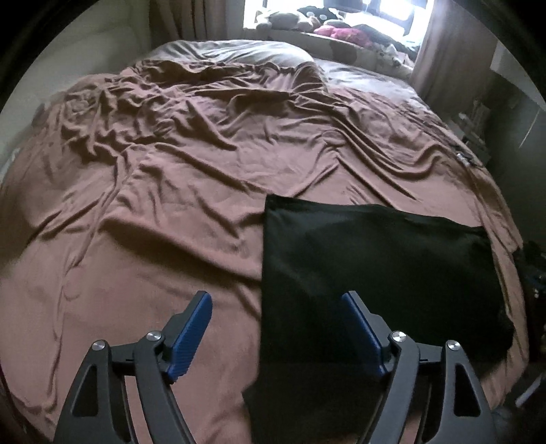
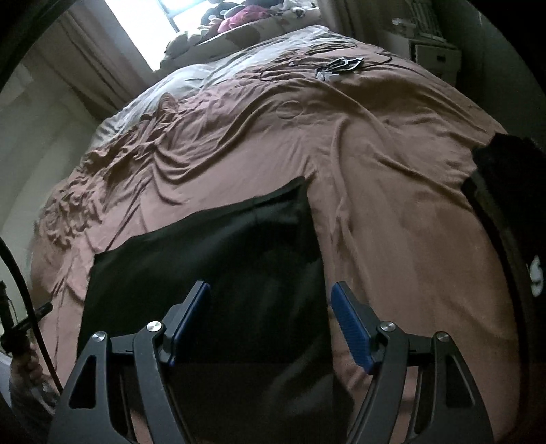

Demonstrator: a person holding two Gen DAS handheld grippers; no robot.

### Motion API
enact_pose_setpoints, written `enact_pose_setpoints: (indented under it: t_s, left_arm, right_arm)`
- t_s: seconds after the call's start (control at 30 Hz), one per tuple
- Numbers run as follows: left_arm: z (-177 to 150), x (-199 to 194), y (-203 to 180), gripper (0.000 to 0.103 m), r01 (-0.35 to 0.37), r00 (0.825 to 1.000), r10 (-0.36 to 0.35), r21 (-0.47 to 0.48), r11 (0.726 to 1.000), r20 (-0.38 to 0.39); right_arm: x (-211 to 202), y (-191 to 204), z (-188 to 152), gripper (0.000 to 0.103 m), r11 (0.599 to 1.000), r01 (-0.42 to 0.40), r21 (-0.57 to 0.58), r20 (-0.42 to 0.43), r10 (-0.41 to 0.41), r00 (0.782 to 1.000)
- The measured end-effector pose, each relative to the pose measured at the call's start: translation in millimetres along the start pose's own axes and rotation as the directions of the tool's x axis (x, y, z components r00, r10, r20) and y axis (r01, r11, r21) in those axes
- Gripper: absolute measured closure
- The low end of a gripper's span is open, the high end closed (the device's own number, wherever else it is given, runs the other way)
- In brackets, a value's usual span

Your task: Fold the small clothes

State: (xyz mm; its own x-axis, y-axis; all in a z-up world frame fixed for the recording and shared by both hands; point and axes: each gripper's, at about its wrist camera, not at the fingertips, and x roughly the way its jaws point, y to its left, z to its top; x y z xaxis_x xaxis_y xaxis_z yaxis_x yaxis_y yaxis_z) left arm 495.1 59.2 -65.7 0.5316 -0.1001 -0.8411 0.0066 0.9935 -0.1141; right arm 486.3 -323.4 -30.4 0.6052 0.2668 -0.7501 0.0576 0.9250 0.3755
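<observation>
A black garment (image 1: 368, 280) lies flat on the brown bedsheet (image 1: 170, 164), folded into a rough rectangle near the bed's near edge. My left gripper (image 1: 276, 307) is open and empty, hovering over the garment's left edge. In the right wrist view the same garment (image 2: 221, 259) lies on the sheet (image 2: 392, 191). My right gripper (image 2: 269, 293) is open and empty above the garment's right edge. Both pairs of blue fingertips (image 2: 348, 317) are spread wide.
Cables and a small device (image 2: 338, 66) lie on the far part of the bed. Another dark item with white print (image 2: 508, 218) sits at the right edge. Stuffed toys and clothes (image 1: 334, 27) line the window sill. Curtains (image 1: 447, 47) hang beside it.
</observation>
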Motion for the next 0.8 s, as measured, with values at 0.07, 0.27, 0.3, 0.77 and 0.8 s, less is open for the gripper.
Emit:
enact_pose_setpoints:
  t_s: [0.07,0.27,0.3,0.77,0.8]
  left_arm:
    - [-10.1,-7.5,-0.3,0.023,0.012,1.0,-0.012,-0.009,1.0,0.004]
    - [-44.7,-23.2,-3.9,0.023,0.047,0.999,-0.047,-0.031,0.998,0.0]
    - [-50.5,-25.9,-4.7,0.023,0.047,0.999,-0.047,-0.031,0.998,0.001]
    - [-110.5,-46.8,4.7,0.023,0.114,0.993,-0.114,-0.102,0.988,0.012]
    - [-112.8,-46.9,6.0,0.023,0.12,0.993,-0.119,-0.11,0.987,0.013]
  right_arm:
    - [-11.5,-1.4,-8.7,0.031,1.0,-0.02,-0.006,0.0,0.02,1.0]
    - [-40.1,-15.3,-36.3,0.031,1.0,-0.029,-0.007,0.003,0.029,1.0]
    - [-43.9,-17.0,-40.2,0.031,1.0,-0.02,-0.005,0.006,0.02,1.0]
    - [-69.3,-29.3,-101.9,0.031,0.997,-0.052,0.057,-0.005,0.053,0.999]
    - [-68.4,-32.5,-105.1,0.031,0.996,-0.061,0.07,-0.009,0.062,0.998]
